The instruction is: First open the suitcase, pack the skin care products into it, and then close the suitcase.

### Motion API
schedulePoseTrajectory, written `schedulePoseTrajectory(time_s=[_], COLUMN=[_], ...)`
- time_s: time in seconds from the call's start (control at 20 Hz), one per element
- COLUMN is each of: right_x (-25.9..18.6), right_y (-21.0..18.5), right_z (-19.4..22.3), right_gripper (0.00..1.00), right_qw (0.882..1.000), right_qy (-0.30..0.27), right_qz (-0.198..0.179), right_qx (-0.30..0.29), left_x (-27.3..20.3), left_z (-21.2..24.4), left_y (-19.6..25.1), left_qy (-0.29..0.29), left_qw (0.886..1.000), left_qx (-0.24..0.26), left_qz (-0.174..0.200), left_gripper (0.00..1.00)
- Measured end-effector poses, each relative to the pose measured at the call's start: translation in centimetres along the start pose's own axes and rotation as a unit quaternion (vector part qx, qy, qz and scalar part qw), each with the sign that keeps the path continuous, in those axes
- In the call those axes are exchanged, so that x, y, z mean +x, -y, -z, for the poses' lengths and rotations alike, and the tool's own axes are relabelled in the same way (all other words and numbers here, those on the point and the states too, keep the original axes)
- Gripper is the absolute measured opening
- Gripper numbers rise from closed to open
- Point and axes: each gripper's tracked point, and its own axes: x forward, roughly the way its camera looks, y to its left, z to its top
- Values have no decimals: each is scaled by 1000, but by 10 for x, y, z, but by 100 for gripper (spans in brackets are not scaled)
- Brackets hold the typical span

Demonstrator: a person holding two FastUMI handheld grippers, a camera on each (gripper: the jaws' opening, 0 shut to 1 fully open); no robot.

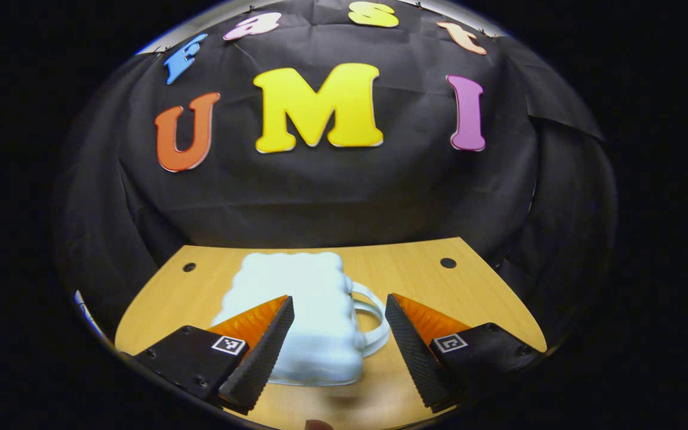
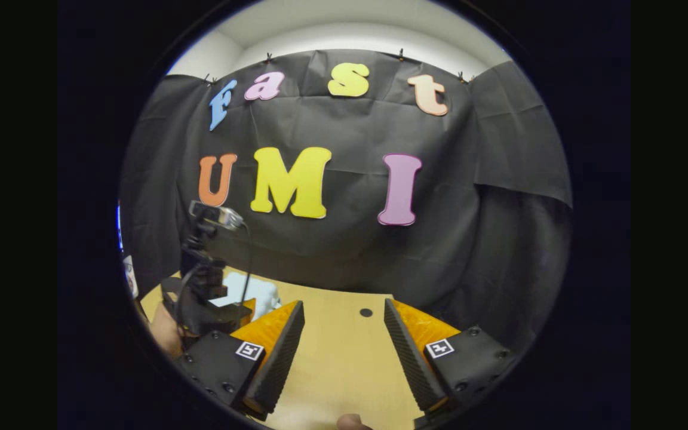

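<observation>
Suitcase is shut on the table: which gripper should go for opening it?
Left, probably. The left gripper is open with the white suitcase right ahead between its fingers. The right gripper is open over bare table, the suitcase off to its left.

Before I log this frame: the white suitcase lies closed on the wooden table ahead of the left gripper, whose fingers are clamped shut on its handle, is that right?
Not quite. In the left gripper view the left gripper is open, its fingers apart on either side of the white suitcase, gripping nothing. The suitcase does lie closed on the wooden table.
</observation>
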Motion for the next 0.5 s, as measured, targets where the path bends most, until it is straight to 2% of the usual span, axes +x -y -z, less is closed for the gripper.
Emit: schedulePoseTrajectory(time_s=[0.15,0.25,0.5], right_x=[13,18,17], right_y=[-38,-69,-120], right_z=[-8,-10,-21], right_gripper=[80,80,80], right_qw=[1000,999,998], right_qy=[6,7,26], right_qz=[-7,-27,-49], right_qx=[13,17,-14], left_x=[-49,-75,-117], left_z=[-30,-44,-81], left_y=[-44,-70,-110], left_qy=[42,62,126], left_qw=[999,997,991], left_qx=[-4,-18,-31], left_qz=[-21,-30,-45], left_gripper=[98,98,98])
